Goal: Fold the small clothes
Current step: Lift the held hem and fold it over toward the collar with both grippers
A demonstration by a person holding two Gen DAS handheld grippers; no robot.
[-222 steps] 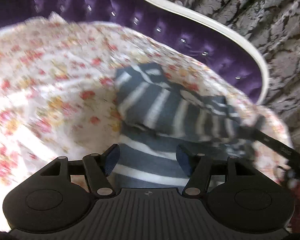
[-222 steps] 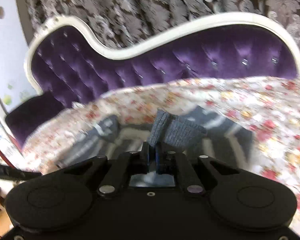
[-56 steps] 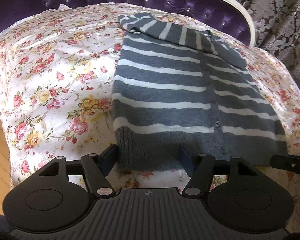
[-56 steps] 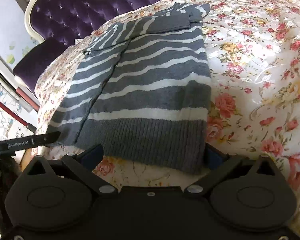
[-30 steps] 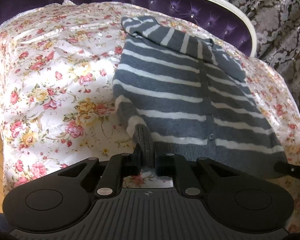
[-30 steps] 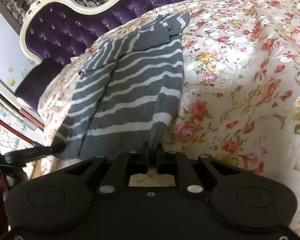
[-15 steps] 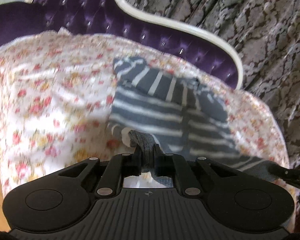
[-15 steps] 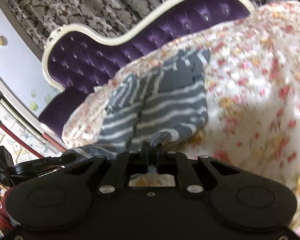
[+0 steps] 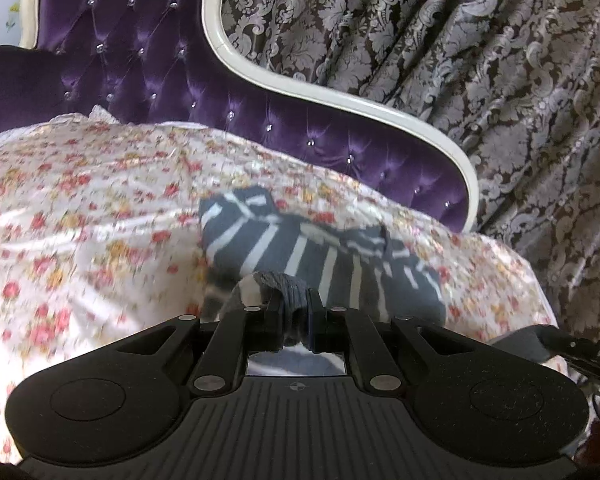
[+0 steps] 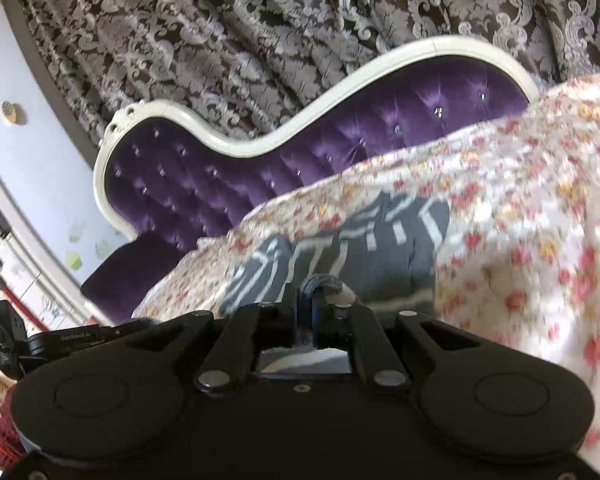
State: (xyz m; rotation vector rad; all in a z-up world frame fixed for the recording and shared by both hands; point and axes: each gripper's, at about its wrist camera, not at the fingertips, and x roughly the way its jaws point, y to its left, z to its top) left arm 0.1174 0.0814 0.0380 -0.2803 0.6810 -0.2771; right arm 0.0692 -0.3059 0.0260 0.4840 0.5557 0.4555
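A small grey cardigan with white stripes (image 9: pixel 300 252) lies on a floral bedspread (image 9: pixel 80 216). Its far end with the folded sleeves rests flat. My left gripper (image 9: pixel 294 304) is shut on the ribbed grey hem at the near left corner, lifted off the bed. In the right wrist view the same cardigan (image 10: pixel 380 240) shows beyond my right gripper (image 10: pixel 306 300), which is shut on the hem's near right corner, also raised. Both black gripper bodies hide the cardigan's lifted near part.
A purple tufted headboard with a white curved frame (image 9: pixel 340 100) stands behind the bed, with a dark patterned curtain (image 9: pixel 500 60) beyond it. The right gripper's finger (image 9: pixel 580 346) shows at the left view's right edge. A pale wall (image 10: pixel 20 160) is at far left.
Both grippers, shut on the hem's corners, have risen and carried the hem toward the cardigan's far end. The views have tilted up, so more headboard and curtain show.
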